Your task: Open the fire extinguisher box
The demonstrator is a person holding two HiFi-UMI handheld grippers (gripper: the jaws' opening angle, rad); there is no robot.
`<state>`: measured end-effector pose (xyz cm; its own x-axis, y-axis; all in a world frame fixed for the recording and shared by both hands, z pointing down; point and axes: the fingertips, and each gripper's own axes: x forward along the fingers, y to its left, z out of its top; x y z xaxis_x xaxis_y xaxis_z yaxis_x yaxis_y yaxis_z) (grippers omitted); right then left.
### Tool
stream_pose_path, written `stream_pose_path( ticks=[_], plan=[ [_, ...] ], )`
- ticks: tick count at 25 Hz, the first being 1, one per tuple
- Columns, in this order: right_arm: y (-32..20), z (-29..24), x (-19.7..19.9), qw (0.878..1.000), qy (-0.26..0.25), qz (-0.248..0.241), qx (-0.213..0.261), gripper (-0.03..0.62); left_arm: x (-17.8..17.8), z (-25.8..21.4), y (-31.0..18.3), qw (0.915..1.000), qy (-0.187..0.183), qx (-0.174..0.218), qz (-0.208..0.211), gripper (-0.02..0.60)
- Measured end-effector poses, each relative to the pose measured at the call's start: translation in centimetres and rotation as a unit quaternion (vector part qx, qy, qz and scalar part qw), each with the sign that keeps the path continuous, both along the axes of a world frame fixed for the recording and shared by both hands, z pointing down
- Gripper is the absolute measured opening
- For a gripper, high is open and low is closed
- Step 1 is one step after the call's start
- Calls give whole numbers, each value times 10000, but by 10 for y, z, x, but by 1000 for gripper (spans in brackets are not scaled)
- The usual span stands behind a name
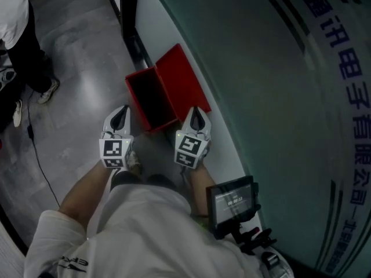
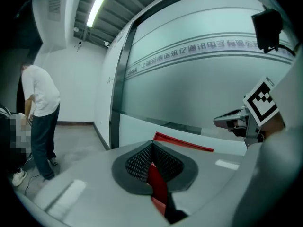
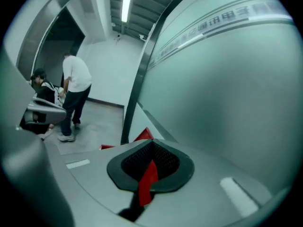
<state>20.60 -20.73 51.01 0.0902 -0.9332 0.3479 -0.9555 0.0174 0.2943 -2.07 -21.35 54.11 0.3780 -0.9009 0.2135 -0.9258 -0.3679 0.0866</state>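
Note:
The red fire extinguisher box [image 1: 139,91] stands on the floor against the glass wall. Its lid [image 1: 182,80] is swung open and leans back on the wall, and the inside looks dark. My left gripper [image 1: 120,113] hovers above the box's near left corner, my right gripper [image 1: 196,114] above its near right corner. Both point at the box with their jaw tips together and nothing between them. Red of the box [image 2: 182,142] shows past my left gripper [image 2: 151,145], and the box [image 3: 142,136] also shows beyond my right gripper [image 3: 152,143]. Neither gripper touches the box.
A frosted glass wall [image 1: 278,68] with printed characters runs along the right, with a black door frame [image 1: 128,10] behind the box. A person in a white shirt [image 1: 17,33] stands far left on the grey floor. A thin cable [image 1: 40,155] trails across the floor. A small screen [image 1: 235,204] hangs at my waist.

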Motion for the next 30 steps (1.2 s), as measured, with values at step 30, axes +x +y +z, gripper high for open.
stream_pose_path(
  ticks=[30],
  plan=[
    [205,-71,-24,9614,-2129,-1720,272,12,12,-92,214,9966,-4,742,-354,2]
  ],
)
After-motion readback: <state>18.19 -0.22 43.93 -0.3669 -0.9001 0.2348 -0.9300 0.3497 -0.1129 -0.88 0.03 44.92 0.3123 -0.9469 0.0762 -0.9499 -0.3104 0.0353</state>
